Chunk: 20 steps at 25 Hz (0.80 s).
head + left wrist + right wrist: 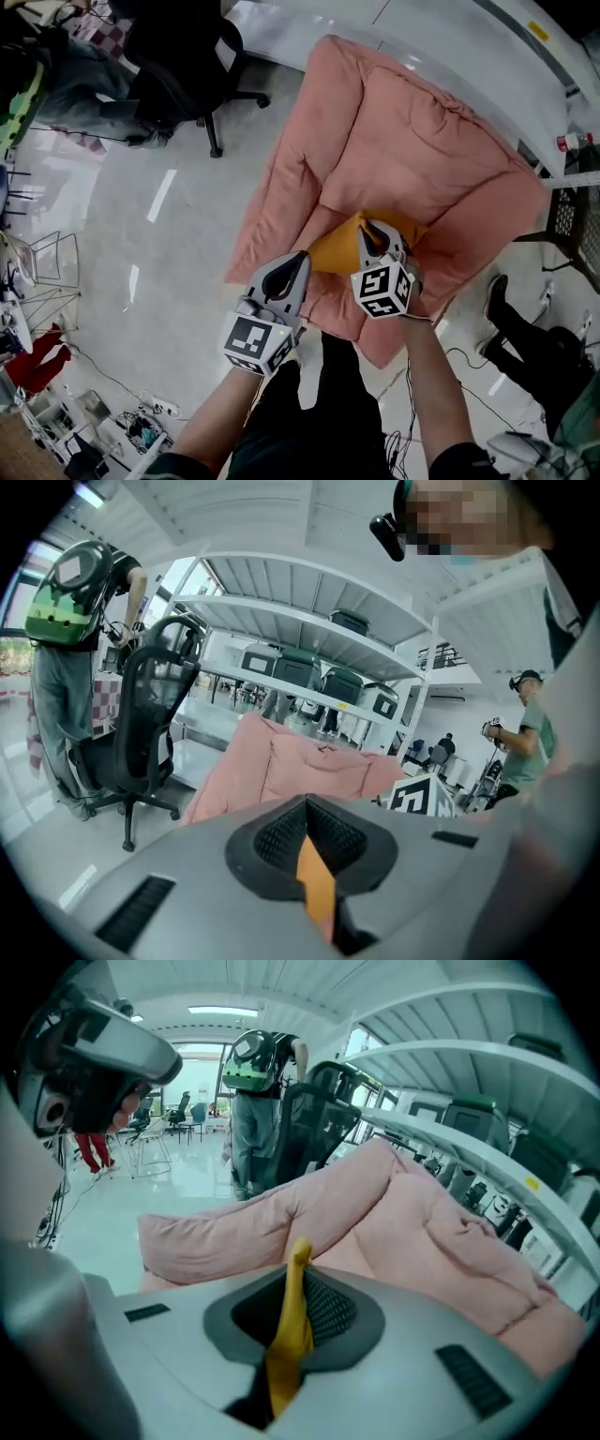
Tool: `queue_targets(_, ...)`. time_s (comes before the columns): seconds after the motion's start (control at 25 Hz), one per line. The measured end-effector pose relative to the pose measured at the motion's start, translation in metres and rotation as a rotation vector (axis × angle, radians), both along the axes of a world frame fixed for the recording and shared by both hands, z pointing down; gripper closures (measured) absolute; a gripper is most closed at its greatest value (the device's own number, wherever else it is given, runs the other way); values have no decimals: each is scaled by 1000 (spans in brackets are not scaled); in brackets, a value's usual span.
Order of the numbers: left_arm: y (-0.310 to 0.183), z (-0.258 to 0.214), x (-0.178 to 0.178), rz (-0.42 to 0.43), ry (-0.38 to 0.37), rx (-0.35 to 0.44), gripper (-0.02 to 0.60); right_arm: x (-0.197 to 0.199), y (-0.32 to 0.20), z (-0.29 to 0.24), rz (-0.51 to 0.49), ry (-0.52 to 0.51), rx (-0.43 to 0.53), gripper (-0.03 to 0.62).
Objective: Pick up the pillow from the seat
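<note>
Now L gripper, R gripper pinch yellow pillow at pink seat.

Between left claw and right claw, the pillow, over the seat front; office chair beyond, leftward.

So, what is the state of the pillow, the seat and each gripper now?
pillow: gripped at two edges, over the seat.
left gripper: shut on the pillow.
right gripper: shut on the pillow.
seat: on the floor, under the pillow.
</note>
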<state>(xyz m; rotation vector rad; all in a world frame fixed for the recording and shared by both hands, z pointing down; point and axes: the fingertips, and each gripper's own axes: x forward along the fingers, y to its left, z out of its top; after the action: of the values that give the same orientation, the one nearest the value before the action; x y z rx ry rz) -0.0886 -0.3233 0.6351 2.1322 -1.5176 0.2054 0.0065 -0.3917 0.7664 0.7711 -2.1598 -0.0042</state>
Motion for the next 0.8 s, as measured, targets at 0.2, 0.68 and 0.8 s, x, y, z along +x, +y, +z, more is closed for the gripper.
queue_targets(0.2, 15, -36, -9, -4, -7, 31, 577, 5, 10, -67, 79, -50, 81, 566)
queue_targets(0.68, 45, -135, -20, -24, -34, 68, 577, 15, 44, -243, 183, -191, 222, 565)
queue_targets(0.8, 53, -163, -21, -21, -24, 86, 577, 17, 56, -284, 180, -221, 279, 565)
